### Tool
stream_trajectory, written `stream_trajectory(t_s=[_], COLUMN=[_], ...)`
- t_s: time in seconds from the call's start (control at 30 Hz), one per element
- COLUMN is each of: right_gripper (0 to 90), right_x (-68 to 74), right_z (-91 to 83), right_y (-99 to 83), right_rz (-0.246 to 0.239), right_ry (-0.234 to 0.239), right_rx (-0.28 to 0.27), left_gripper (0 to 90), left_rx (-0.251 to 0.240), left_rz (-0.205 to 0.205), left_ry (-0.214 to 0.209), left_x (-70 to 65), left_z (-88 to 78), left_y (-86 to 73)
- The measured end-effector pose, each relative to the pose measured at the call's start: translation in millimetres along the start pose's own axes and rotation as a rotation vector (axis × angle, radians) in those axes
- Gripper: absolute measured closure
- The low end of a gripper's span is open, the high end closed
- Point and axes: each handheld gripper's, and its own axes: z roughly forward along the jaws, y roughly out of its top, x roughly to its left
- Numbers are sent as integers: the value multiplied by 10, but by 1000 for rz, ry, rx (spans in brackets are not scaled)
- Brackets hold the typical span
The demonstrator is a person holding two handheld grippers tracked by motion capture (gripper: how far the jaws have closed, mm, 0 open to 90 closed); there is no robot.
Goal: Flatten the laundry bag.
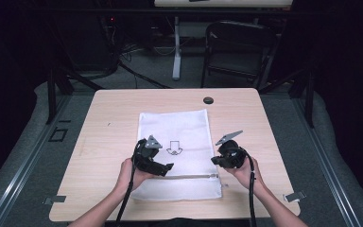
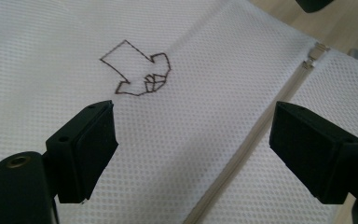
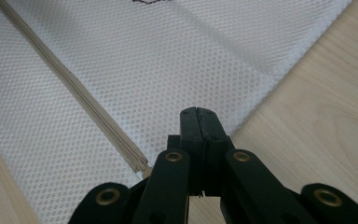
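Your left gripper [image 2: 193,149] hangs released above the white mesh laundry bag [image 1: 179,137], zipper [image 2: 242,154] between its jaws. Your right gripper [image 3: 196,114] is clenched empty at the bag's edge, bare wooden table [image 3: 317,107] beside.

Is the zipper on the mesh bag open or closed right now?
Closed, as far as shown: the zipper on the mesh bag runs as one tight line with no gap, and its pull sits at the end.

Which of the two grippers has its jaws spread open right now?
The left gripper: its jaws stand wide apart over the mesh bag. The right gripper has its jaws pressed together at the bag's edge.
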Motion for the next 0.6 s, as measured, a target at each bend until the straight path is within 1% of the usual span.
stream_trajectory(t_s=[0.07,0.1,0.13,0.17,0.2,0.23,0.33,0.37,0.4,0.43,0.47,0.53,0.6], right_gripper=[900,900,900,900,900,900,900,900,900,900,900,900,900], right_x=[12,13,12,15,12,7,-10,-12,-15,-17,-17,-16,-22], right_z=[13,16,24,46,67,83,135,155,165,174,179,190,212], right_y=[1,3,7,9,16,19,32,33,35,35,36,37,30], right_rz=[-2,-7,-10,-1,-6,-7,-4,0,0,-1,-3,-7,-3], right_ry=[9,2,6,10,2,9,10,16,14,14,18,15,25], right_rx=[-8,-5,-3,-9,-1,-2,-1,-5,0,-4,-6,-2,7], left_gripper=[155,155,156,156,156,156,157,157,157,158,158,159,161], left_rx=[8,14,14,10,13,16,21,21,17,16,22,17,21], left_rz=[12,17,18,22,26,28,34,35,41,42,52,64,82], left_ry=[-13,-15,-17,-19,-21,-23,-37,-45,-43,-52,-58,-65,-78], left_x=[-27,-37,-47,-57,-60,-65,-91,-108,-124,-143,-163,-212,-276], left_z=[25,32,40,51,53,60,78,88,97,105,113,133,168], left_y=[-4,-2,0,0,1,1,-1,-1,0,5,14,34,59])
